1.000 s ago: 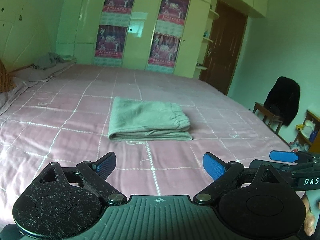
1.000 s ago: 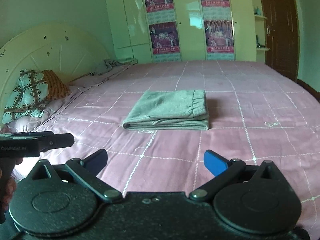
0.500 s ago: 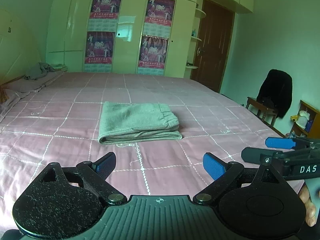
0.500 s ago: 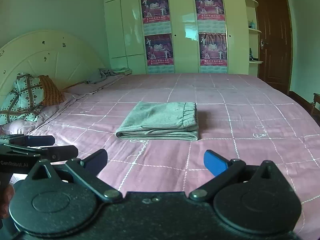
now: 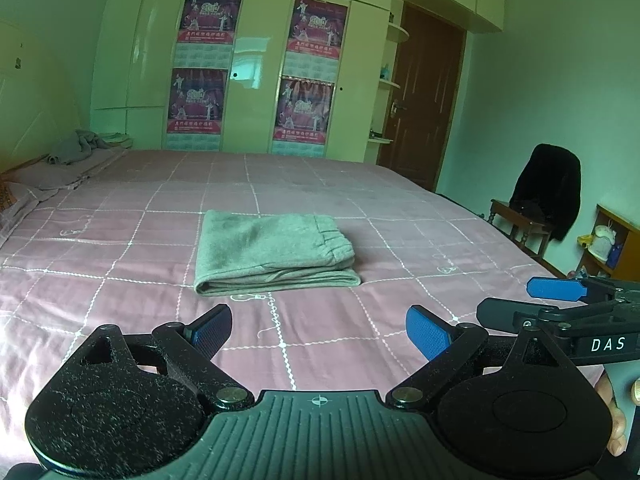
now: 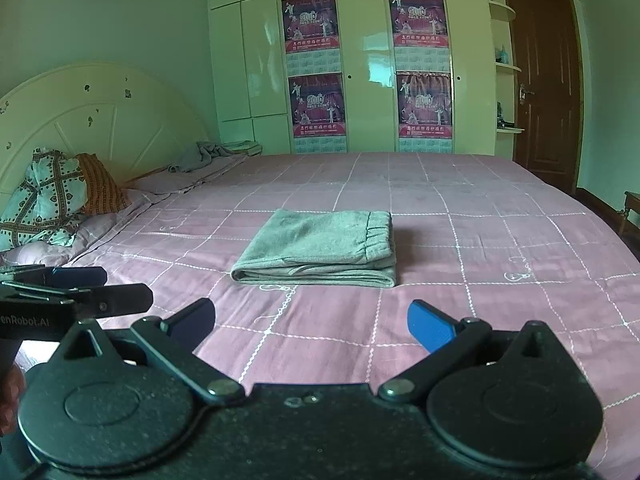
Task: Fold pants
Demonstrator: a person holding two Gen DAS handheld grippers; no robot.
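One pair of grey pants (image 5: 272,252), folded into a flat rectangle, lies mid-bed on a pink checked bedspread (image 5: 120,240), waistband to the right. Two grippers hover side by side near the pants, at the bed's near edge, neither touching them. Left gripper (image 5: 318,332): jaws spread wide, nothing betw. them. Right gripper (image 6: 312,326): same, wide apart & empty. Beyond the pants, a wardrobe (image 6: 360,60) w/ four posters. Left of the pants, two pillows (image 6: 52,200) by the headboard (image 6: 80,112). Right of the pants, one chair (image 5: 520,220) w/ a black coat (image 5: 548,188).
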